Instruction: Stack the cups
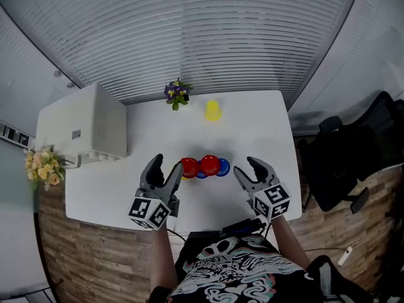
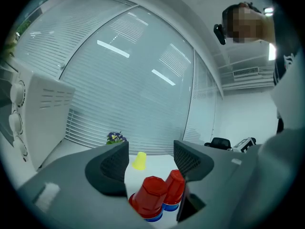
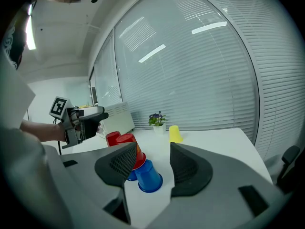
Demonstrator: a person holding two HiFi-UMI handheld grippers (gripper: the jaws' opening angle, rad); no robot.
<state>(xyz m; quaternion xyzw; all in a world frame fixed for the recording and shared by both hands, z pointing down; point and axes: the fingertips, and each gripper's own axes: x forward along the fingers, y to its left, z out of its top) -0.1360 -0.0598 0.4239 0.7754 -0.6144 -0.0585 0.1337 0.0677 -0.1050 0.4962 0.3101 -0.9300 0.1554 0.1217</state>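
My left hand-held gripper and right hand-held gripper, both spread and empty, sit each side of the cup pile, so one bump could knock it over, with the yellow cup well behind it.

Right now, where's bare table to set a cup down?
Bare: the table right of the yellow cup, out to its edge; also the strip between that cup and the red and blue cups. Crowded: front centre, cups packed between the left hand-held gripper and the right hand-held gripper.
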